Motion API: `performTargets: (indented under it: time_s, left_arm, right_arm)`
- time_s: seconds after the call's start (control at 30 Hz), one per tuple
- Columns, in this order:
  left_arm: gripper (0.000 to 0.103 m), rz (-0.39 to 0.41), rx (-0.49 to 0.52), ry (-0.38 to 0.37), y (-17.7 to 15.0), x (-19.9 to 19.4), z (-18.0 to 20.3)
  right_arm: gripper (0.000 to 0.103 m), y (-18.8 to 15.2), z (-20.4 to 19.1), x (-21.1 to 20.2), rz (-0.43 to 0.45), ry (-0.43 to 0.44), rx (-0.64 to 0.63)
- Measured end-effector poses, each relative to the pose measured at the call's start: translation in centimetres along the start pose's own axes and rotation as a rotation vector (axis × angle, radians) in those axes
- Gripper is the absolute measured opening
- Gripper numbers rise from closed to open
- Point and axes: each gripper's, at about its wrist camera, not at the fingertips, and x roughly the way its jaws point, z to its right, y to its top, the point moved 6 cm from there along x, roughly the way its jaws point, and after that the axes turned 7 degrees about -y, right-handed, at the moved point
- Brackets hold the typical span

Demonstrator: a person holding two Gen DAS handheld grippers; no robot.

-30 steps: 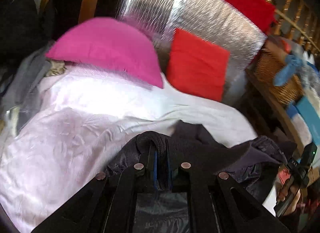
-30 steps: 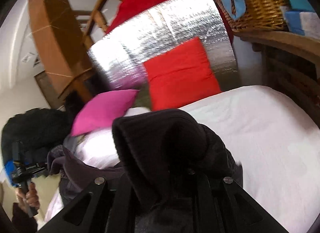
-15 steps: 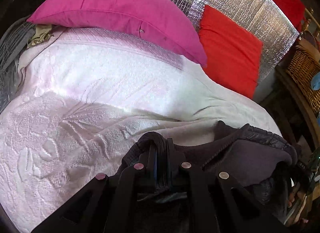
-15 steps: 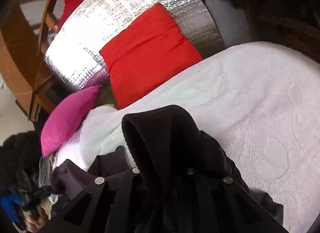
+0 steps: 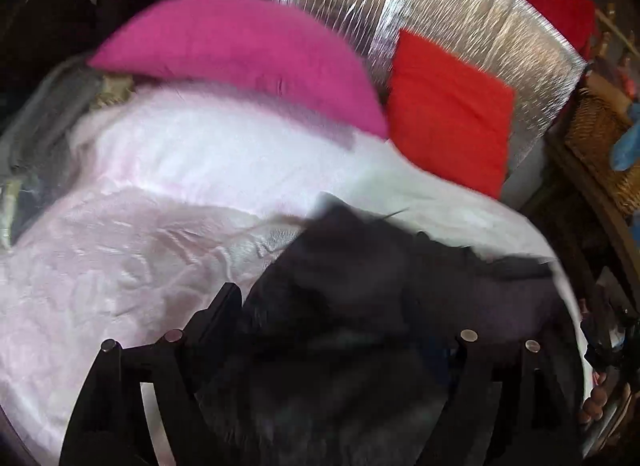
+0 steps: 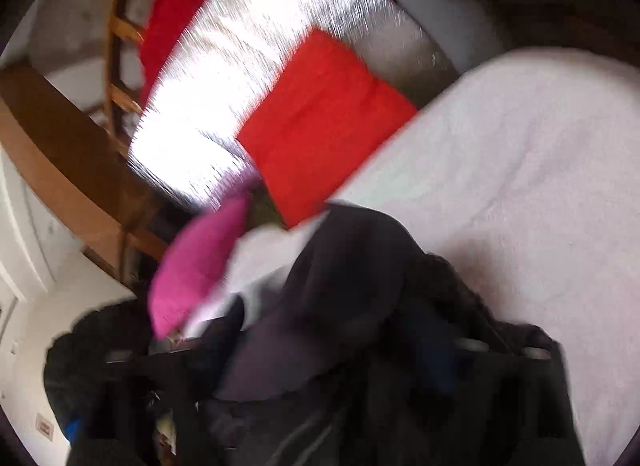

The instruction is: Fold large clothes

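Basically both views motion-blurred, details soft.
Left claw [image 5: 348, 314]: jaws opening, spread wide at bottom of frame; dark cloth lies between them, pads not pressing it, so released.
Right claw [image 6: 340, 330]: jaws opening too, far apart low in frame; dark cloth bunched between and over them, no clamp visible, released.
Dark garment [image 5: 380, 278]: black/charcoal jacket-like piece, crumpled, lower centre to lower right of left view, resting on the bed cover; in right view fills lower centre, a rounded fold humps up mid-frame.
Bed cover [image 5: 132, 250]: pale pink-white textured spread, wrinkled, takes left and middle of left view; right half of right view.
Pink pillow [image 5: 240, 61]: upper left-centre of left view, at head of bed, touching the cover.
Red cushion [image 5: 448, 105]: upper right of centre, just beside the pink pillow, leaning on the foil panel.
Foil panel [image 5: 472, 13]: silver quilted sheet, top of frame behind both cushions.
Wicker basket [image 5: 600, 137]: right edge of left view, on a wooden shelf.
Person's hand [image 5: 596, 402]: fingers at lower right edge of left view, gripping a dark handle.
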Motion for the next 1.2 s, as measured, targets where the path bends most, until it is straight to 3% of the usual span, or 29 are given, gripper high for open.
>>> performTargets:
  time_s: [0.17, 0.33, 0.4, 0.53, 0.7, 0.77, 0.83, 0.87, 0.9, 0.93, 0.97, 1.0, 1.07, 1.2]
  left_arm:
    - [0.085, 0.009, -0.063, 0.026, -4.1, -7.3, -0.5]
    - [0.086, -0.03, -0.207, 0.1, -11.2, -11.6, -2.7]
    - [0.086, -0.041, -0.224, 0.124, -13.4, -12.1, -3.4]
    - [0.086, -0.051, -0.258, 0.18, -14.5, -11.4, -5.4]
    - [0.086, -0.086, -0.335, 0.145, -14.4, -8.7, -7.3]
    - [0.086, -0.09, -0.364, 0.098, -14.0, -7.7, -7.3]
    - [0.086, -0.115, -0.373, 0.063, -13.9, -6.5, -7.2]
    - [0.086, -0.113, -0.368, 0.071, -13.8, -6.2, -7.1]
    - [0.086, -0.101, -0.346, 0.079, -13.7, -6.0, -6.9]
    - [0.081, -0.097, -0.325, 0.092, -13.6, -5.9, -6.7]
    - [0.064, -0.095, -0.305, 0.109, -13.5, -5.9, -6.5]
    - [0.054, -0.093, -0.301, 0.099, -13.4, -5.9, -6.4]
    - [0.036, -0.07, -0.308, 0.117, -13.3, -6.5, -6.5]
    - [0.029, -0.042, -0.303, 0.151, -13.2, -7.7, -6.6]
  right_arm:
    - [0.092, -0.9, 0.3, -7.4, 0.033, -0.01, -0.024]
    - [0.092, -3.8, 2.9, -12.8, 0.021, -0.155, -0.052]
    - [0.092, -4.5, 3.9, -13.7, -0.001, -0.176, -0.018]
    - [0.091, -6.4, 6.0, -14.4, -0.054, -0.24, -0.002]
    - [0.09, -7.4, 8.2, -12.8, -0.102, -0.23, 0.04]
    - [0.09, -7.8, 8.1, -12.0, -0.115, -0.218, 0.032]
    - [0.081, -8.5, 8.2, -11.2, -0.147, -0.219, 0.024]
    - [0.071, -8.7, 7.9, -10.6, -0.165, -0.231, 0.012]
    - [0.053, -9.0, 7.8, -10.1, -0.185, -0.268, -0.013]
    - [0.047, -9.3, 7.8, -9.8, -0.195, -0.305, -0.049]
    - [0.04, -9.6, 7.5, -9.9, -0.189, -0.305, -0.072]
    - [0.032, -9.6, 7.2, -10.1, -0.179, -0.314, -0.091]
    - [0.024, -9.5, 5.9, -11.1, -0.157, -0.343, -0.149]
    - [0.019, -9.8, 3.1, -13.9, -0.107, -0.364, -0.215]
